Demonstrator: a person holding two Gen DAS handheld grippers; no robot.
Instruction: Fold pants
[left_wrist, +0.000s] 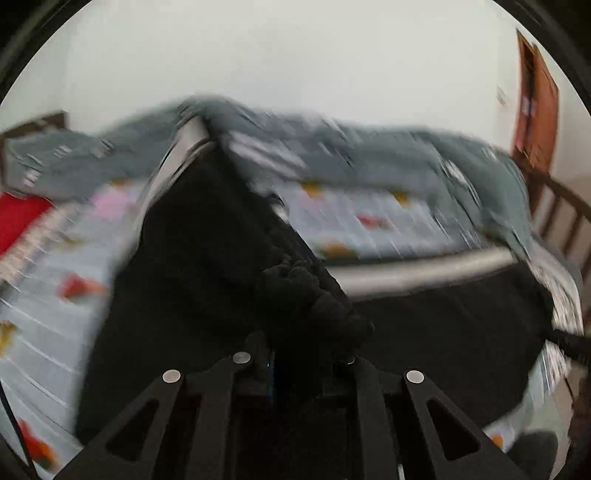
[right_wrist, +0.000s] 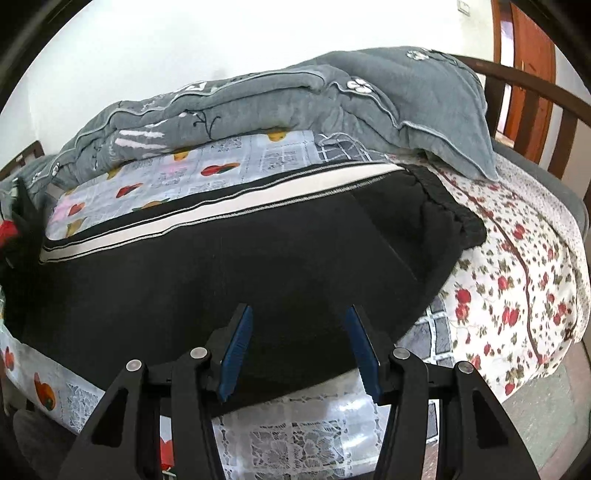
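Left gripper (left_wrist: 295, 354) has its jaws pinched on bunched pants (right_wrist: 258, 266), lifting them off the bed (right_wrist: 517, 295); right gripper (right_wrist: 299, 325) hovers, jaws spread.

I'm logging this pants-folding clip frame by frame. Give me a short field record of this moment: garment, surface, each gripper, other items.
garment: black pants with a white side stripe, spread on the bed, one part lifted
surface: bed with fruit-print sheet and red-flower cover
left gripper: shut on a bunched fold of the pants, raising it; view motion-blurred
right gripper: open, blue pads apart above the pants' near edge
other items: grey quilted blanket along the far side; brown wooden rail at right
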